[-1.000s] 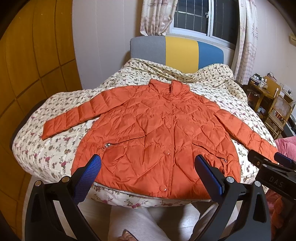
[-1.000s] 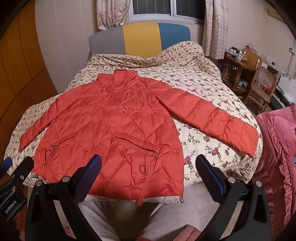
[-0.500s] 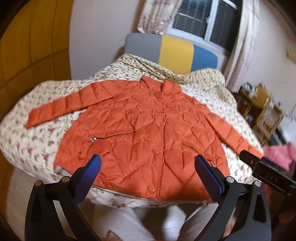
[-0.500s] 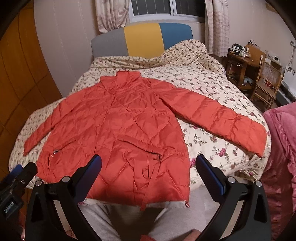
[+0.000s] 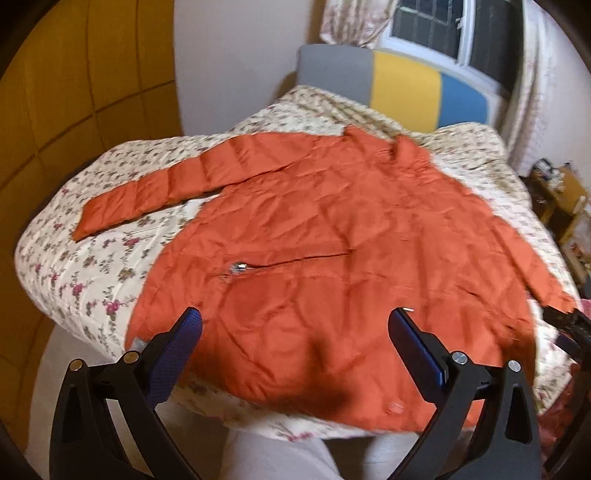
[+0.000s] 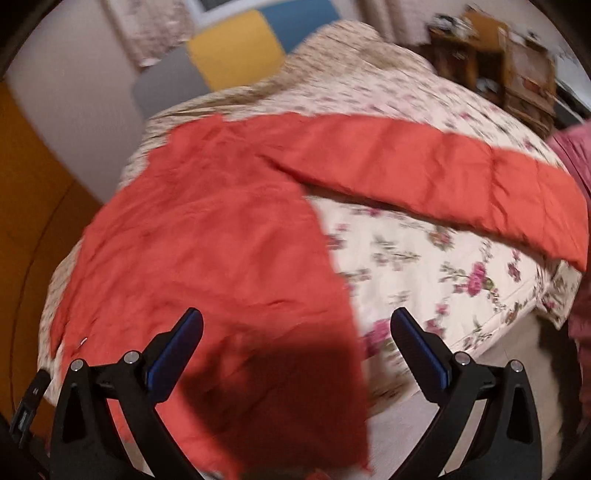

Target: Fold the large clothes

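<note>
One orange jacket (image 5: 332, 251) lies spread flat, front up, on the bed (image 5: 74, 280), its collar toward the far headboard (image 5: 399, 88) and its hem at the near edge. Its left sleeve (image 5: 177, 188) stretches out over the flowered bedspread toward the left side, and its right sleeve (image 6: 443, 173) reaches out to the right. A zip pull (image 5: 239, 266) shows on the left pocket. The left claw (image 5: 294, 345) hangs over the jacket's near hem, its blue-padded fingers wide apart and holding nothing. The right claw (image 6: 295, 347) hangs over the jacket's near right corner, also wide open and empty; both views are blurred. Behind the headboard are a window (image 5: 454, 33) and curtains (image 5: 354, 22). Wooden furniture (image 6: 498, 55) stands at the far right, and something pink (image 6: 576, 147) lies beside the bed on the right.
</note>
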A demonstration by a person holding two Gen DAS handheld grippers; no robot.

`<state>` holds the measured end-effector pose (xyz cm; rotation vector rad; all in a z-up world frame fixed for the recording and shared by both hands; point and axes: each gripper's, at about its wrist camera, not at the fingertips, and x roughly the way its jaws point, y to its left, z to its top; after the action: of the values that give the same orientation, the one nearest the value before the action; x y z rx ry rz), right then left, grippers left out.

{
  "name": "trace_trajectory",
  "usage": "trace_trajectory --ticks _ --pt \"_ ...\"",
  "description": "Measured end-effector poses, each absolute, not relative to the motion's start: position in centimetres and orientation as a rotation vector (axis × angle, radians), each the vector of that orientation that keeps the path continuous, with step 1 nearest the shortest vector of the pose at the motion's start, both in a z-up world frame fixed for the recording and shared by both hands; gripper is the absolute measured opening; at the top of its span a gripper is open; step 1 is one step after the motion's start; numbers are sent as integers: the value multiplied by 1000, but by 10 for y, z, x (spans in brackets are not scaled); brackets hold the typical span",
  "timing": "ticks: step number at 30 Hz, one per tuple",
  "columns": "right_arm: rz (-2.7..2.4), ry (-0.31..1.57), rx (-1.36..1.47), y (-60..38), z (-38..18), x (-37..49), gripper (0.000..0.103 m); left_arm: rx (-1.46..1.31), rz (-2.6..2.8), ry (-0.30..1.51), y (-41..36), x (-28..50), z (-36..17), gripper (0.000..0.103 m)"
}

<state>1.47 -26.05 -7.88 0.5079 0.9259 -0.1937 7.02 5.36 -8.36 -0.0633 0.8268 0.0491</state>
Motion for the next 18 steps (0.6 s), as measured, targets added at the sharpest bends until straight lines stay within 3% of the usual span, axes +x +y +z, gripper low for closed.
trace_trajectory --ticks 5,9,18 --pt "-303 823 653 -312 -97 17 101 -50 98 819 67 102 -95 100" --pt "-381 764 800 -353 -112 12 90 -48 125 832 78 134 -106 100" --pt "-501 610 1016 -411 -132 -1 79 68 128 843 81 194 -133 100"
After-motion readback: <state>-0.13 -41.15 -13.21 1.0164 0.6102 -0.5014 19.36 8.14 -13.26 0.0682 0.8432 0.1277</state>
